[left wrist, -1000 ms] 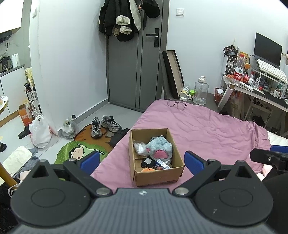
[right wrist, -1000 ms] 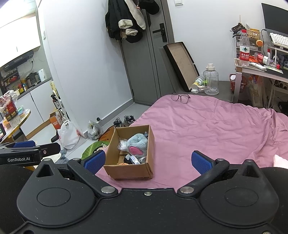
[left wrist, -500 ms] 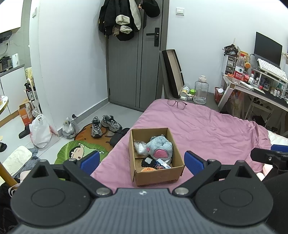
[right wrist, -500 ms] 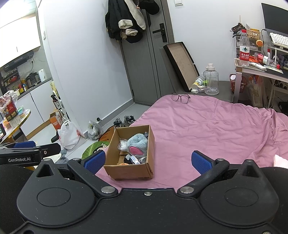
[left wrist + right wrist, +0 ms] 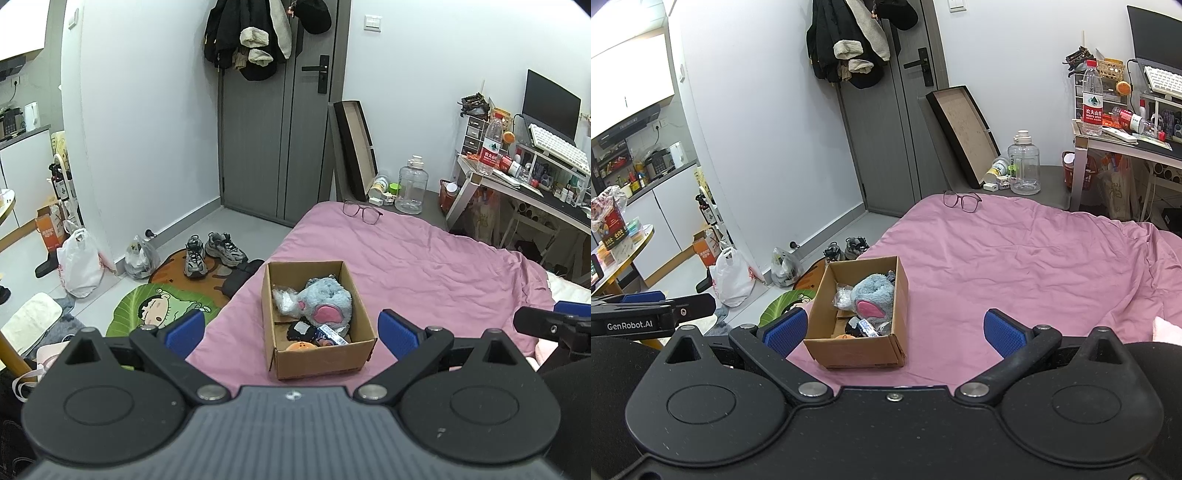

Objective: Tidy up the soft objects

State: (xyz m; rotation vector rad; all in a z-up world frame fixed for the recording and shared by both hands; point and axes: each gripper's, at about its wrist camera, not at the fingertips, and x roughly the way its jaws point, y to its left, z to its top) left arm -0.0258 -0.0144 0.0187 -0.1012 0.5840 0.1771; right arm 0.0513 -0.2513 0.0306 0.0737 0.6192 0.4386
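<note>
The pink bed [image 5: 424, 266] lies ahead of me. A box [image 5: 317, 354] of plush toys [image 5: 325, 299] sits just beyond my left gripper [image 5: 291, 330], right gripper [image 5: 894, 332]; both are spread wide, empty.

pink-covered bed [image 5: 424, 266] filling the centre and right of both frames. open cardboard box [image 5: 317, 356] resting on it at lower centre, near the bed's left edge. pair of glasses [image 5: 361, 212] lying at the far end, upper centre, well apart from the box.
</note>
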